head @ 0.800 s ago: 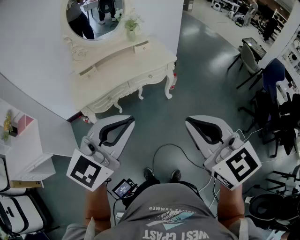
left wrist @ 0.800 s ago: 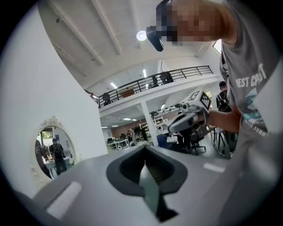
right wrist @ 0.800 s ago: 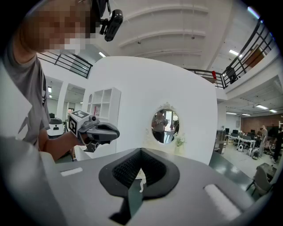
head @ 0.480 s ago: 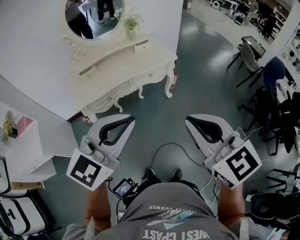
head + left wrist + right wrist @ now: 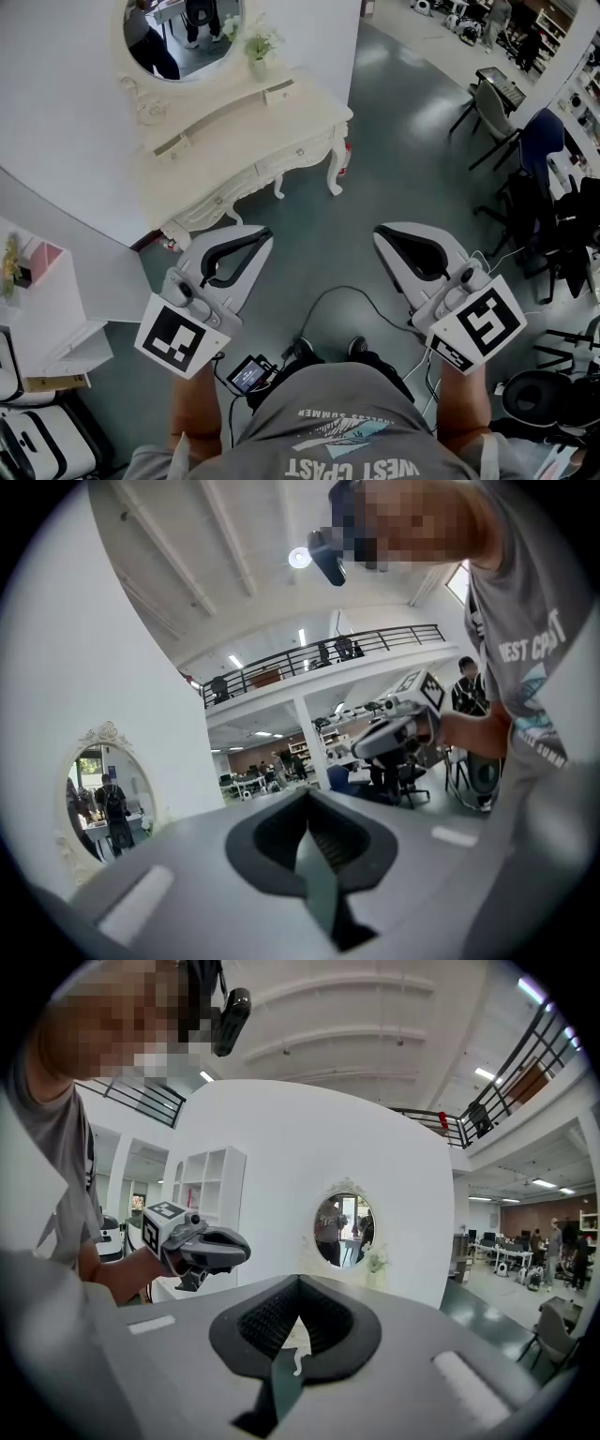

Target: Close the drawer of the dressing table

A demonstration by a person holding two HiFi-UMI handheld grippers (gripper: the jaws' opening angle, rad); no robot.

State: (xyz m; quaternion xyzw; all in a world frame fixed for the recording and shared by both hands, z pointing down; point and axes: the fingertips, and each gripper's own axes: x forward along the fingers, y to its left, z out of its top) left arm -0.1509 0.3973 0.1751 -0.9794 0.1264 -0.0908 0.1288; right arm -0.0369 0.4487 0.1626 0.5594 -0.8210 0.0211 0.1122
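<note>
This is the approach step. The cream, carved dressing table (image 5: 272, 127) stands well ahead of both tools. Its small upper drawer (image 5: 280, 91) seems to jut out, though it is tiny from here. The left tool (image 5: 257, 236) and right tool (image 5: 386, 234) each have jaws together, gripping nothing. The next move calls for stepping in and pressing one tool against the drawer front.

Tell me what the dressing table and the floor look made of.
Dressing table: likely painted wood, cream, satin; carved curved legs and even opaque colour suggest it. Floor: smooth grey-green coating, perhaps epoxy over concrete; it shows soft light reflections and no seams.
</note>
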